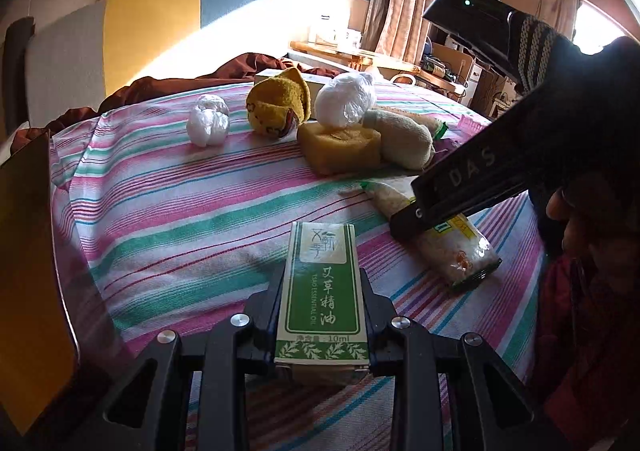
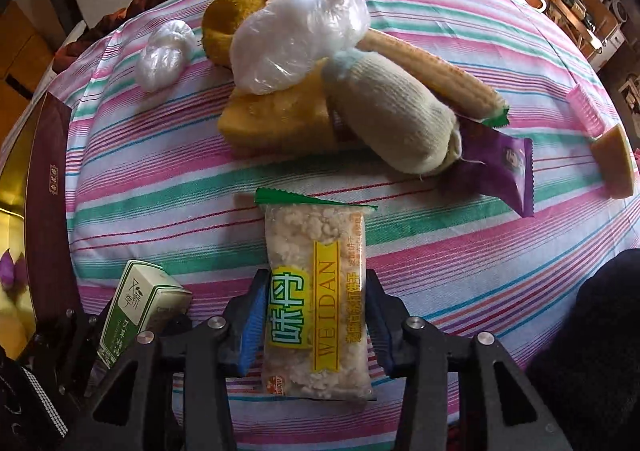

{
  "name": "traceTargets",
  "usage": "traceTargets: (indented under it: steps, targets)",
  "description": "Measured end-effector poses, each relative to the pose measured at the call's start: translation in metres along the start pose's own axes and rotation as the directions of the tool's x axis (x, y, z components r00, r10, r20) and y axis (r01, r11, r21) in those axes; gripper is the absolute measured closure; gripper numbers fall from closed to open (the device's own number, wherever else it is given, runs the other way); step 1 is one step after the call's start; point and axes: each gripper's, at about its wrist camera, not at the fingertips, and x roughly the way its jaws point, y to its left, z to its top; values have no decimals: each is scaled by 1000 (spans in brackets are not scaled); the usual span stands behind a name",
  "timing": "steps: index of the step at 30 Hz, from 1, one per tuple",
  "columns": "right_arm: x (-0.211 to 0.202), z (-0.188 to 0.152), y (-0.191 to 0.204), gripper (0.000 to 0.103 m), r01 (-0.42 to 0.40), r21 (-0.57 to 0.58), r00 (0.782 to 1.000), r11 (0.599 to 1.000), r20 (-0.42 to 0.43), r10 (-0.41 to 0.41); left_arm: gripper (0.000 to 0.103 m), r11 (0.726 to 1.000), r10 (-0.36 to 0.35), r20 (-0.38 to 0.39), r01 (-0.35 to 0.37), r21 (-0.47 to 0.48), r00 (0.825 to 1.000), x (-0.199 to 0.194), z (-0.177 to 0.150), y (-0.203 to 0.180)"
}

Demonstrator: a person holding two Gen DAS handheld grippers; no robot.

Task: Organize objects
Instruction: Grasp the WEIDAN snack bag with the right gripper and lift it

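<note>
My left gripper (image 1: 323,287) is shut on a green and white essential oil box (image 1: 322,291), held above the striped cloth; the box also shows in the right wrist view (image 2: 136,307). My right gripper (image 2: 316,303) is shut on a clear snack packet with a yellow Weidan label (image 2: 316,291), seen from the left wrist view (image 1: 440,239) under the right gripper's body. Further back lie a yellow sponge (image 2: 280,119), a pale rolled sock (image 2: 392,119), a mustard sock (image 1: 278,107), and two white plastic bags (image 1: 346,99) (image 1: 208,119).
The table wears a pink, green and white striped cloth (image 2: 160,179). A purple wrapper (image 2: 500,167), a corn-like packet (image 2: 440,79), a pink comb (image 2: 586,111) and a tan block (image 2: 618,159) lie right. A dark box (image 2: 52,171) stands left. A chair (image 1: 120,31) is behind.
</note>
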Motion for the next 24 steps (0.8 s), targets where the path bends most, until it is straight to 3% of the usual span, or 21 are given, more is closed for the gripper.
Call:
traceTargets:
  steps: [4,10,12,17,24]
  targets:
    - [2,2,-8,53,-36,21,999,999,-8,36,72,1000,4,-1,-4,8,1000,0,-1,-1]
    - [4,3,-8,31,-70,5,997,998,-23,70,71,1000,10,-1,-10,12,1000,0,-1,-2]
    - [4,2,-4,30,-43,-34,999,998,-20,42,71,1000,14,-2,-14,16,1000,0,-1,-2]
    - [0,1,-6,32,-16,-75,1000,997,7,16,72,1000,20,-1,-20,21,1000,0,-1,-3]
    - [-12,-4,-2,55,-9,-136,997,991,78,20,72,1000,6,-22,-6,-7,1000,-7,-2,1]
